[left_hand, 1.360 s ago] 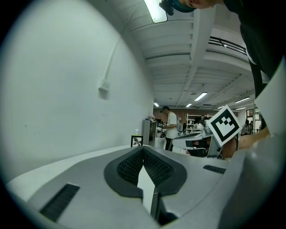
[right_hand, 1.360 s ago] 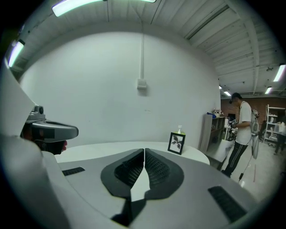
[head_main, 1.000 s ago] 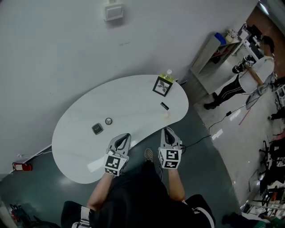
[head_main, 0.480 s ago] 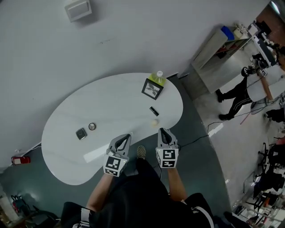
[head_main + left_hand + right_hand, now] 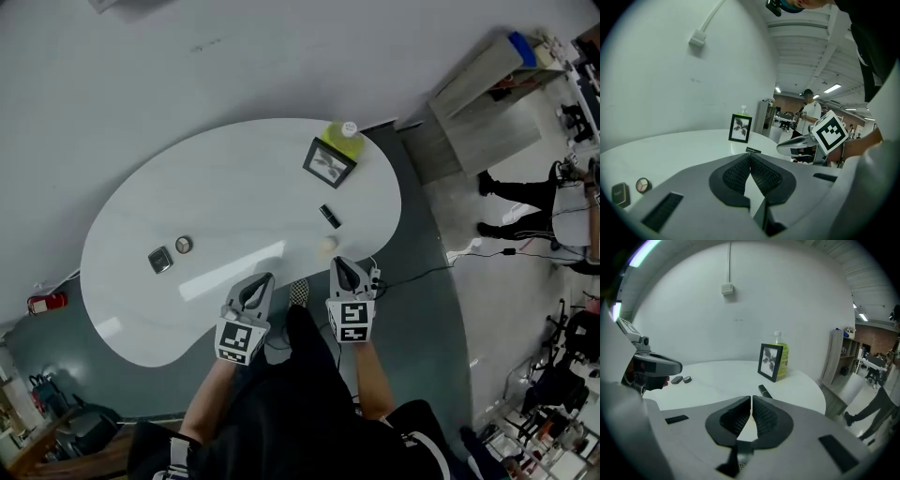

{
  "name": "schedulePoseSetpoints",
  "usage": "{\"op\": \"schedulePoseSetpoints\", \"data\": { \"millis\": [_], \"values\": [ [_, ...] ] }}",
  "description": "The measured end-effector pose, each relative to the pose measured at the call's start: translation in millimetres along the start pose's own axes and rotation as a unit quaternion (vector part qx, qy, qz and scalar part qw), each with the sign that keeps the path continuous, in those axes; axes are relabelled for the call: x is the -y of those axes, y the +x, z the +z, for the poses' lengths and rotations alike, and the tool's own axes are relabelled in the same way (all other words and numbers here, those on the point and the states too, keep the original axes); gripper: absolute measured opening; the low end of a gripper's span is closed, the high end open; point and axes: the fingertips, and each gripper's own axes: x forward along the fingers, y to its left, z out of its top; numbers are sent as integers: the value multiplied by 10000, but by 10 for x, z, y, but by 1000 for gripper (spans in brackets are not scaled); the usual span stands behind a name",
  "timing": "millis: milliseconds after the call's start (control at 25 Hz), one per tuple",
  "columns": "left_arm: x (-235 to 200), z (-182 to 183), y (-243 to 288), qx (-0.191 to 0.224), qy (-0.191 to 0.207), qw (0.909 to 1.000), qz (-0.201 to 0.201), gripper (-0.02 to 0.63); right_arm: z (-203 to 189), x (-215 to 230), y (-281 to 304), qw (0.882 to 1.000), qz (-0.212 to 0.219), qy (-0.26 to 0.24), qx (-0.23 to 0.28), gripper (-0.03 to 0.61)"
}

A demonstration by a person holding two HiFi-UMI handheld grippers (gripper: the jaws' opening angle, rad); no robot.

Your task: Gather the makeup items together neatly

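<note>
On the white table [image 5: 225, 192], a square dark compact [image 5: 159, 260] and a round compact [image 5: 184, 245] lie side by side at the left. A short black tube [image 5: 329, 216] and a small cream round piece [image 5: 326, 247] lie at the right. My left gripper [image 5: 262, 279] hovers at the table's near edge, shut and empty. My right gripper [image 5: 339, 263] is beside it, just short of the cream piece, also shut and empty. The left gripper view shows both compacts [image 5: 619, 193] [image 5: 642, 184] and the tube [image 5: 753, 150]. In the right gripper view the tube [image 5: 764, 391] lies just past the shut jaws.
A framed leaf picture [image 5: 329, 162] and a green bottle [image 5: 348, 134] stand at the table's far right end. A grey cabinet [image 5: 487, 94] and a standing person [image 5: 562, 202] are beyond the table. Cables [image 5: 441, 272] run over the floor at the right.
The head view has swung, so the table sits differently in the picture. Both grippers stay shut at the near edge, and the items on the table have not moved.
</note>
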Motion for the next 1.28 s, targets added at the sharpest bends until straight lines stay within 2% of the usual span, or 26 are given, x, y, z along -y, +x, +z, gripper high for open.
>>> {"op": "schedulePoseSetpoints", "data": {
  "millis": [240, 320, 840, 960, 1280],
  "values": [
    [-37, -67, 17, -82, -132, 9997, 168, 17, -89, 37, 230, 10000, 30, 36, 8, 45],
    [-71, -86, 10, -83, -156, 9996, 207, 17, -153, 33, 329, 9999, 100, 73, -86, 180],
    [-256, -78, -35, -97, -315, 9983, 480, 17, -295, 44, 575, 9984, 113, -148, -537, 171],
    [-320, -69, -96, -65, -360, 9977, 579, 17, -280, 29, 588, 9982, 119, -235, -547, 141],
    [-433, -123, -347, 93, -429, 9963, 744, 17, 6, -287, 524, 9976, 425, -425, -344, 137]
  ]
}}
